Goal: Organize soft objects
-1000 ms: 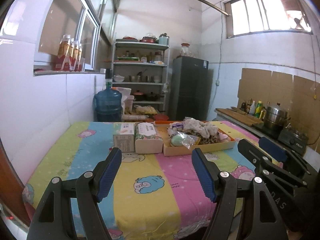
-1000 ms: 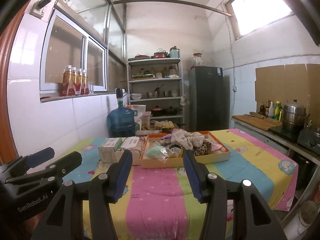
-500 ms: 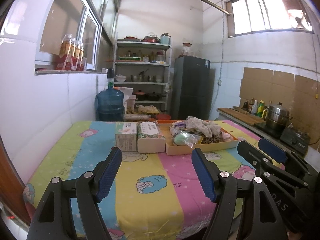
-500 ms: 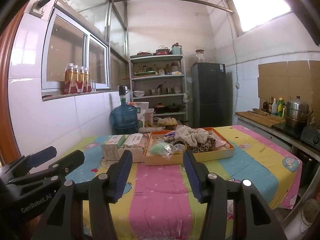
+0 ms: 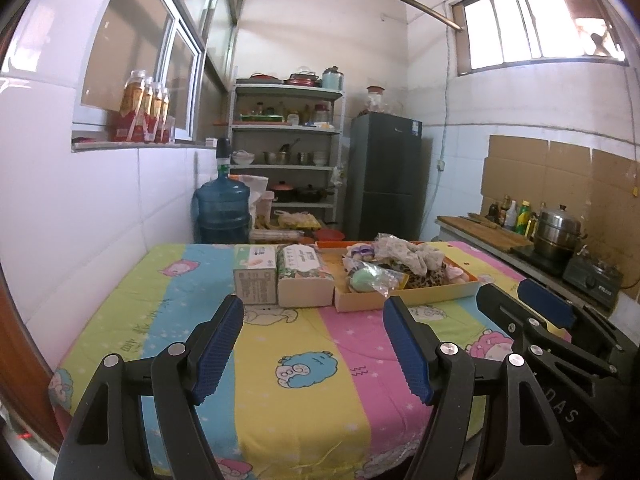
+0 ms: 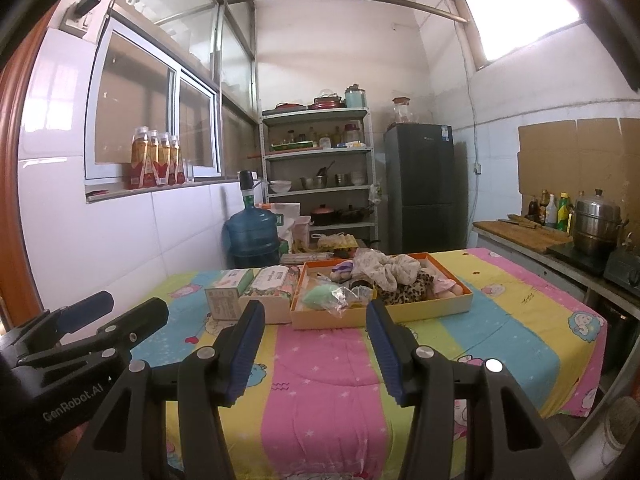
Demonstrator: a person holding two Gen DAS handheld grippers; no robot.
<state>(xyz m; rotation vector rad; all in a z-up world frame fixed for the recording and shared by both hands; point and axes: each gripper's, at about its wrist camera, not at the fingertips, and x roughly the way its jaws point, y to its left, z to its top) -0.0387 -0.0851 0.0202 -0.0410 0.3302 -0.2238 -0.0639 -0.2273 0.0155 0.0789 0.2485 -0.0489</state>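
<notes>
From my seat I read the table left to right: the small pale cardboard carton with a green top (image 5: 255, 276) stands at the far left, touching the soft pack of tissues in a floral wrapper (image 5: 305, 280), which sits just beside the shallow orange-rimmed cardboard tray (image 6: 428, 307). In the tray lie the soft things: a mint-green round piece in a clear crinkled bag (image 6: 326, 295), a crumpled pale lacy cloth (image 6: 386, 266) on top, a leopard-print fabric piece (image 6: 408, 286) under it, and something pink at the right end that I cannot make out. My left gripper (image 5: 314, 346) hangs over the striped cartoon-print quilt (image 5: 280, 400) with its blue-padded fingers spread wide and nothing between them; my right gripper (image 6: 316, 346) is likewise spread and bare, aimed at the tray's near edge. I judge both are on approach, well short of the goods. The heap in the tray could be a jumble awaiting sorting or a gathered lot already put away, so I would only say that any grasp there calls for a gentle pinch on loose cloth. The left gripper's body reads "GenRobot.AI"; the right one shows "DAS". Print on the carton and tissue pack is too small to read.
</notes>
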